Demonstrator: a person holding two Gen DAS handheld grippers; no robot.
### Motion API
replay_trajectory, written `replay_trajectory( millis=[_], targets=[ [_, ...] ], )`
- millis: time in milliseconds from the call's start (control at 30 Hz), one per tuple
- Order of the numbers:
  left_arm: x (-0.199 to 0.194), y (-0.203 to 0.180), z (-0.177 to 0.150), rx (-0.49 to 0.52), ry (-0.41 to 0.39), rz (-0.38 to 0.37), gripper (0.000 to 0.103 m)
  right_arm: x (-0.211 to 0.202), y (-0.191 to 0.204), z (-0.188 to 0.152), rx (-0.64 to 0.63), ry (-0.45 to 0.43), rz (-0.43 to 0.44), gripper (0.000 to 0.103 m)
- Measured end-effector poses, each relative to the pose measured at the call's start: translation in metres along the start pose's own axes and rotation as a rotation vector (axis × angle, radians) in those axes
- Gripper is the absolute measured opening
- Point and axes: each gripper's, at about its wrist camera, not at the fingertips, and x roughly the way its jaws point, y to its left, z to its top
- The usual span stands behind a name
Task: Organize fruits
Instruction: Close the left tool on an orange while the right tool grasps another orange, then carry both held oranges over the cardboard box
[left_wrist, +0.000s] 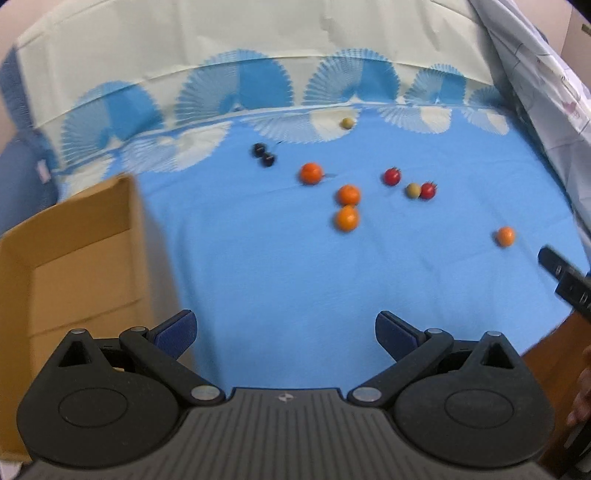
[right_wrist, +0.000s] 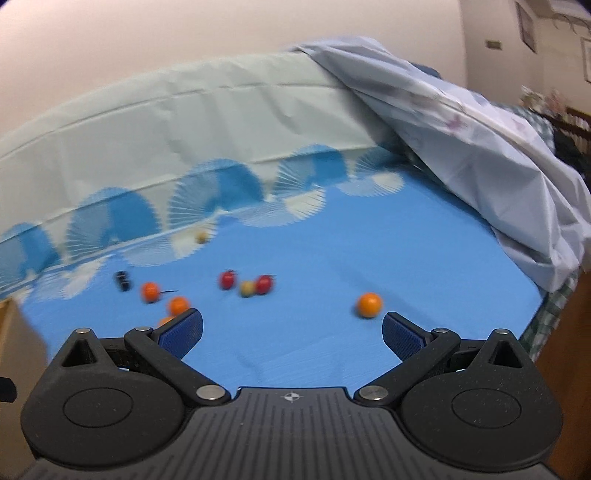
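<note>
Both our tools, left (left_wrist: 286, 334) and right (right_wrist: 292, 332), gape empty; the lone orange (right_wrist: 369, 305) right of the cardboard box (left_wrist: 74, 251) seems light, rollable, gripped across its middle.

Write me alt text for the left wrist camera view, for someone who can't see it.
An open left gripper, holding nothing, hovers over a blue cloth scattered with small fruits: four orange, two red, two tan and a dark pair. An open cardboard box stands at the left, and part of the right gripper shows at the right edge.
</note>
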Motion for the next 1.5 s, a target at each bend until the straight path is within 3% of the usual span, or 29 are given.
replay_trajectory(
  millis=[200,300,500,600,667,733,867,967,1133,1200,1233,1267,1300,1333,1367,1400,1500],
  targets=[
    [0.085,-0.043,0.043,0.099,0.005,0.016,0.103,0.095,-0.034,0.002,0.023,0.091,-0.085,0.102],
    [0.134,-0.054,0.06,0.085,0.047,-0.02,0.103,0.145,-0.047,0.001,0.021,0.121,-0.106,0.102],
    [0.212,-0.074,0.078,0.073,0.081,-0.021,0.103,0.228,-0.064,0.0,0.017,0.18,-0.117,0.102],
    [0.243,-0.079,0.084,0.068,0.09,-0.001,0.103,0.256,-0.073,-0.003,-0.009,0.169,-0.182,0.102],
    [0.258,-0.08,0.085,0.064,0.092,0.005,0.103,0.273,-0.081,-0.007,-0.004,0.223,-0.206,0.102],
    [0.272,-0.079,0.084,0.047,0.111,0.004,0.103,0.269,-0.082,-0.015,0.003,0.161,-0.197,0.102],
    [0.271,-0.076,0.077,0.032,0.051,-0.003,0.103,0.264,-0.079,-0.029,-0.026,0.088,-0.202,0.102],
    [0.27,-0.076,0.075,0.028,0.039,-0.012,0.103,0.265,-0.079,-0.028,-0.023,0.094,-0.206,0.102],
    [0.269,-0.075,0.081,0.029,0.083,-0.02,0.102,0.264,-0.08,-0.026,-0.027,0.102,-0.205,0.102],
    [0.266,-0.073,0.082,0.017,0.086,-0.019,0.093,0.263,-0.08,-0.023,-0.029,0.121,-0.209,0.102],
    [0.264,-0.072,0.083,0.01,0.075,-0.015,0.08,0.262,-0.08,-0.022,-0.021,0.138,-0.214,0.102],
    [0.261,-0.071,0.084,0.008,0.062,-0.014,0.07,0.261,-0.079,-0.019,-0.015,0.147,-0.213,0.1],
    [0.258,-0.071,0.086,0.012,0.059,-0.027,0.047,0.257,-0.077,-0.019,-0.019,0.14,-0.201,0.085],
    [0.256,-0.072,0.088,0.012,0.065,-0.039,0.039,0.253,-0.073,-0.019,-0.042,0.126,-0.192,0.073],
    [0.253,-0.072,0.089,0.009,0.076,-0.036,0.039,0.25,-0.069,-0.018,-0.066,0.123,-0.18,0.047],
    [0.25,-0.072,0.09,0.003,0.081,-0.035,0.039,0.248,-0.067,-0.017,-0.078,0.131,-0.173,0.041],
    [0.237,-0.073,0.088,0.006,0.069,-0.034,0.039,0.241,-0.065,-0.014,-0.067,0.148,-0.147,0.041]
  ],
)
